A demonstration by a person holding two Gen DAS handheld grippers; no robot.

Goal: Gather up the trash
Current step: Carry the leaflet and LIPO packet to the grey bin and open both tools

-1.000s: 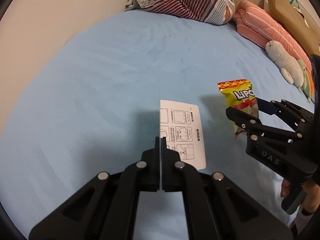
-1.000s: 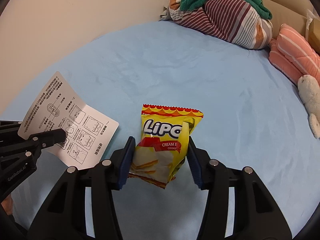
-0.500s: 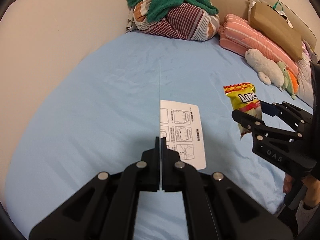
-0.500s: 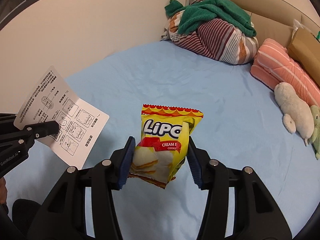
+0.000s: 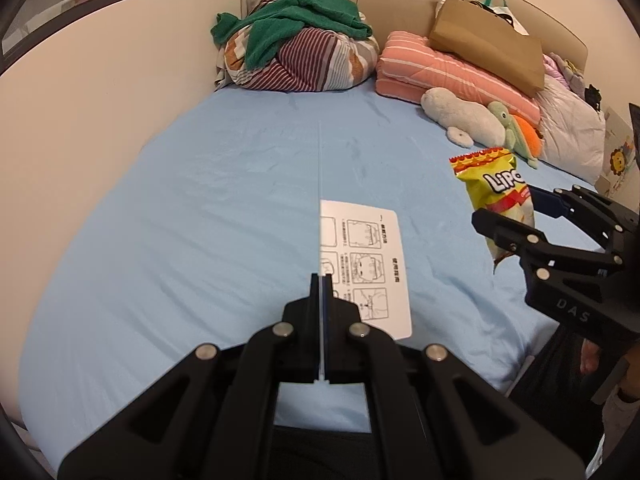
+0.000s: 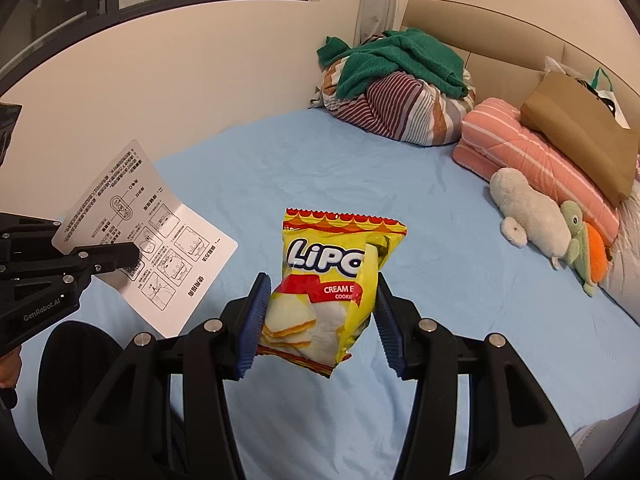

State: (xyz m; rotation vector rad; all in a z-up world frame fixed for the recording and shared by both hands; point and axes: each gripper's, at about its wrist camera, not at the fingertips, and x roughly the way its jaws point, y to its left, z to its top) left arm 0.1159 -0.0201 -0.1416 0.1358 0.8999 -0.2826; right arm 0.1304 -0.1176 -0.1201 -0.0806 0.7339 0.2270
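Above bed [image 6: 280, 152], both jaws raised, clamping trash

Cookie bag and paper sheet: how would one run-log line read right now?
left claw: shut on instruction sheet | right claw: shut on cookie bag | both held above bed

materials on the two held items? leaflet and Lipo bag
Leaflet: looks like thin coated paper or card, white, black print; it shows edge-on as a line in the left tongs and bends slightly.
Lipo bag: looks like glossy plastic film, yellow and red; crinkles and glints, crimped top seam, dents between the right tongs.
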